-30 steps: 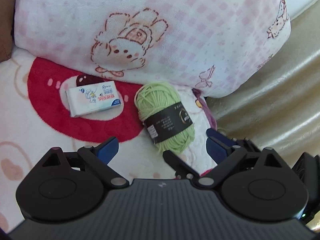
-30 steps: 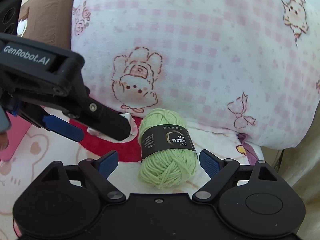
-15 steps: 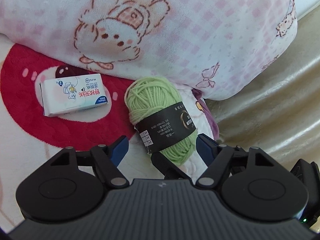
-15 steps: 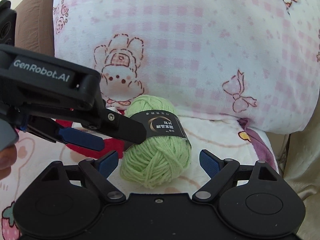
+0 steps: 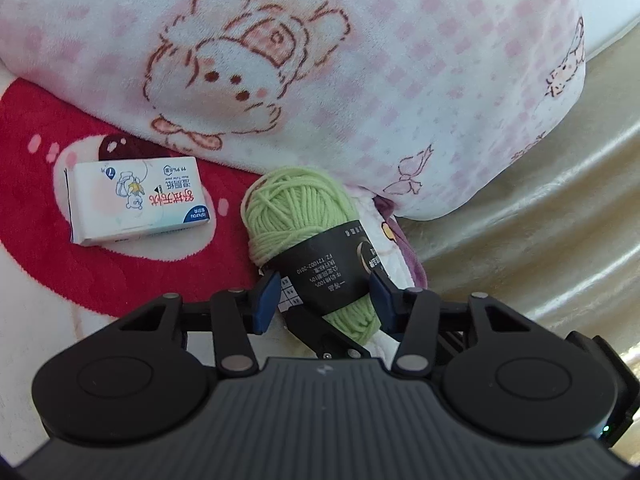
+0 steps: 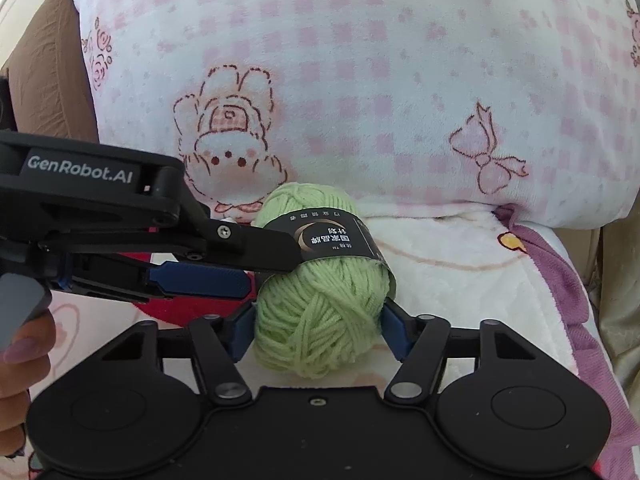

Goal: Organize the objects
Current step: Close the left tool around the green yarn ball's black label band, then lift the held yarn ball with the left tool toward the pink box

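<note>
A light green yarn ball with a black paper band lies on the plush blanket, against a big pink-checked pillow. In the right wrist view the yarn ball sits between my right gripper's blue pads, which press on both its sides. My left gripper has its blue pads close on either side of the ball's banded near end; in the right wrist view its fingers reach in from the left and touch the band. A white wet-wipe packet lies left of the ball.
The blanket has a red patch under the packet. A beige quilted surface runs along the right. The pillow blocks the way behind the ball. A brown cushion stands at the far left.
Both grippers have moved forward onto the yarn ball and narrowed around it. The right gripper's pads went from wide apart to pressing on the ball.
</note>
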`<action>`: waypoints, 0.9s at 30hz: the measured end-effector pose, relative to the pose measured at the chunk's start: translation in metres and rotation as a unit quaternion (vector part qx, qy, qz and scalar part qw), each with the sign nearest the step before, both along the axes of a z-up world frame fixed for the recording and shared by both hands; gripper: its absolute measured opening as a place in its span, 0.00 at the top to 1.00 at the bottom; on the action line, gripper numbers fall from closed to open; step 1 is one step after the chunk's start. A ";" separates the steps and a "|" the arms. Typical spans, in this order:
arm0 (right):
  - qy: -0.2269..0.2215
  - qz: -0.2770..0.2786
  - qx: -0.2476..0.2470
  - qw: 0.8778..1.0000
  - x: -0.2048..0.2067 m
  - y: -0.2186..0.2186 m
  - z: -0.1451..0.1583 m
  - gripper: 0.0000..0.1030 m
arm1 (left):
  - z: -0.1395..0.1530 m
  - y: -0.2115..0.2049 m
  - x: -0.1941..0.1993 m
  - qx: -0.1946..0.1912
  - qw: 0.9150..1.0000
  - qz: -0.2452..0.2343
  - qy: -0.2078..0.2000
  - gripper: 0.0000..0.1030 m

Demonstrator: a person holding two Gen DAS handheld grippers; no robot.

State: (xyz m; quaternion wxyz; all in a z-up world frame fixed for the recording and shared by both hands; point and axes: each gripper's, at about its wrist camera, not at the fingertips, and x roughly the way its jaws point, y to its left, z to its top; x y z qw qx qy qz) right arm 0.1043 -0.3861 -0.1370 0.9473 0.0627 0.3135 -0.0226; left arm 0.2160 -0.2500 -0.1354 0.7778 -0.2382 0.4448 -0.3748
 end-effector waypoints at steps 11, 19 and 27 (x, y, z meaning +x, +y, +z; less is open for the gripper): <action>0.039 -0.006 0.014 0.999 -0.001 0.013 0.010 0.45 | -0.007 0.008 -0.002 -0.015 0.999 -0.012 0.041 0.54; 0.080 0.024 0.042 0.996 -0.010 0.030 0.019 0.45 | 0.002 0.030 -0.021 0.011 0.999 -0.023 0.045 0.50; 0.123 0.089 0.018 0.988 -0.032 0.055 0.035 0.49 | 0.001 0.056 -0.035 0.021 0.997 -0.022 0.069 0.48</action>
